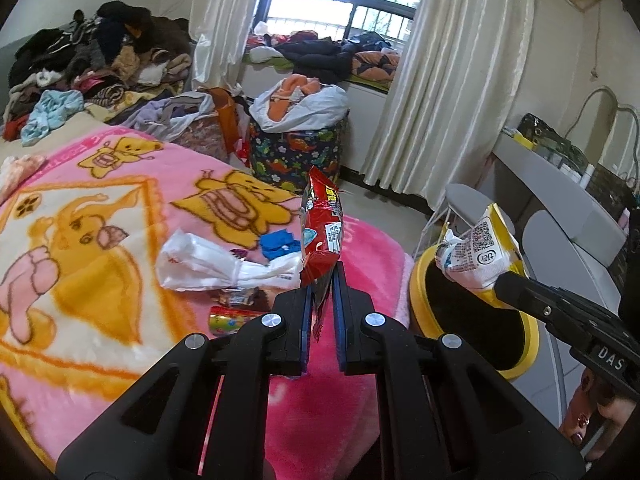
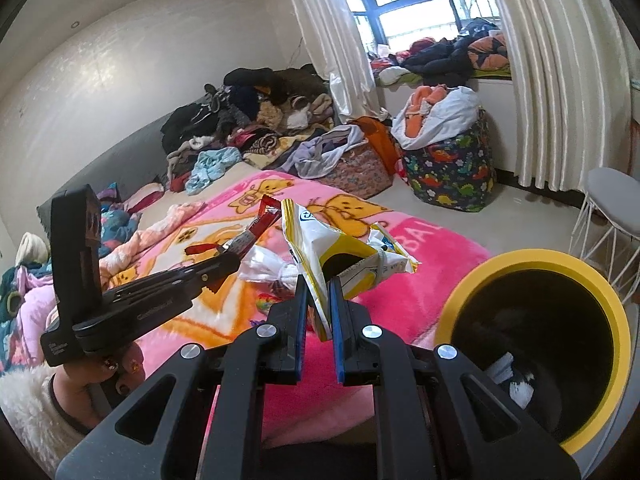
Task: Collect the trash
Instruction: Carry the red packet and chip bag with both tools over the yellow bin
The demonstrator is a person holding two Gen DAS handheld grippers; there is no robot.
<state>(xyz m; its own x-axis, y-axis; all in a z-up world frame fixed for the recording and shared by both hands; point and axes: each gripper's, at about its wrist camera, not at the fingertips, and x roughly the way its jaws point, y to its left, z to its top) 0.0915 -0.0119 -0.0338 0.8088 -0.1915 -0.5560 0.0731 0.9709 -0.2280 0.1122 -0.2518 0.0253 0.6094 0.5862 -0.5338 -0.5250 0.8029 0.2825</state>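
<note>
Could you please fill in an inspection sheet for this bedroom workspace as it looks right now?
Surface: pink cartoon blanket covering the bed.
Job's things: red snack wrapper; yellow-and-white wrapper; yellow-rimmed bin beside the bed, with some white trash inside.
Clutter: white plastic bag, blue scrap and small colourful wrappers still on the blanket.
Grippers: left hand-held gripper shut on the red snack wrapper; right hand-held gripper shut on the yellow-and-white wrapper.
Cables: a cord on the far wall.
Surroundings: clothes pile, dinosaur-print bag, curtains, white stool.
</note>
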